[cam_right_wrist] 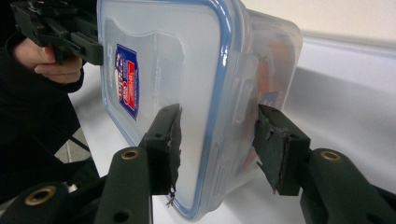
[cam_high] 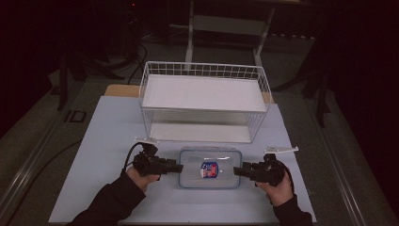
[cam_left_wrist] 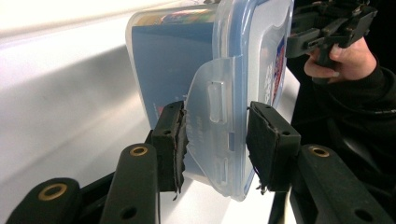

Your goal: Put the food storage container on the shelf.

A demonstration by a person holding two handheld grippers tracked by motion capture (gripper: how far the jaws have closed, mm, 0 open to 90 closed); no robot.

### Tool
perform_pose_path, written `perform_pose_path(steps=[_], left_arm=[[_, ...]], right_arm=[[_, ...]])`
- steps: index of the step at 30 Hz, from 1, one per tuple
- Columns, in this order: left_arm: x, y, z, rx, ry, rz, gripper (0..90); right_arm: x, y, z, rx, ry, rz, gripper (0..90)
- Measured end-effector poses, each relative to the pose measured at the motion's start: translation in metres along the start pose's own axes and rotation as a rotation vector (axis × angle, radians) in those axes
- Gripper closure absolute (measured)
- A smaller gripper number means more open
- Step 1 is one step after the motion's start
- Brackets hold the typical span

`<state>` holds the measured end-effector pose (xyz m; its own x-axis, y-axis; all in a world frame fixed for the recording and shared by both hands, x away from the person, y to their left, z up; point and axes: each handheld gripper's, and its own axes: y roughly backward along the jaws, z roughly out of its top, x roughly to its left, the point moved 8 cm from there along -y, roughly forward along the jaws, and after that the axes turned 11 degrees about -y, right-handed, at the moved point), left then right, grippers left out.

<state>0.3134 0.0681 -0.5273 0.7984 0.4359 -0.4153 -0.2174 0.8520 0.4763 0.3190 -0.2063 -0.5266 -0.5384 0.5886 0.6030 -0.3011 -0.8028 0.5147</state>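
High view has the box [cam_high: 210,167] flat on the mat [cam_high: 108,141], right in front of the wire basket [cam_high: 204,101], with a gripper at each short end. Left gripper [cam_high: 177,167] comes in from the left, right gripper [cam_high: 238,170] from the right, both pretty much level with the table.

Left gripper view: jaws are open and straddle the end latch [cam_left_wrist: 212,116]. The one pad [cam_left_wrist: 175,140] looks like it's touching or nearly touching the flap, the other pad [cam_left_wrist: 261,140] sits clear of the lid. Nothing pinched yet. Right gripper view is the same deal, jaws spread around the lid rim [cam_right_wrist: 219,107] with daylight on both sides, so it isn't holding anything either.

My guess is it's a two-handed lift into the basket, or popping the latches, can't tell which. Either way I'd close both sides together and keep them level. Clamp one first and the box will probably skate across that smooth mat. Grab the rim, not the loose flap, which will flex.
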Motion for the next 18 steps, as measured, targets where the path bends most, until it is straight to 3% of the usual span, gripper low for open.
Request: perform_pose_path(steps=[10, 18], left_arm=[[0.014, 0.01, 0.024, -0.072, -0.032, 0.064, 57.5], [0.033, 0.008, 0.036, -0.094, -0.024, 0.073, 57.4]], right_arm=[[0.002, -0.006, 0.034, -0.035, 0.041, 0.005, 52.3], [-0.006, -0.014, 0.056, -0.054, 0.059, 0.003, 52.2]])
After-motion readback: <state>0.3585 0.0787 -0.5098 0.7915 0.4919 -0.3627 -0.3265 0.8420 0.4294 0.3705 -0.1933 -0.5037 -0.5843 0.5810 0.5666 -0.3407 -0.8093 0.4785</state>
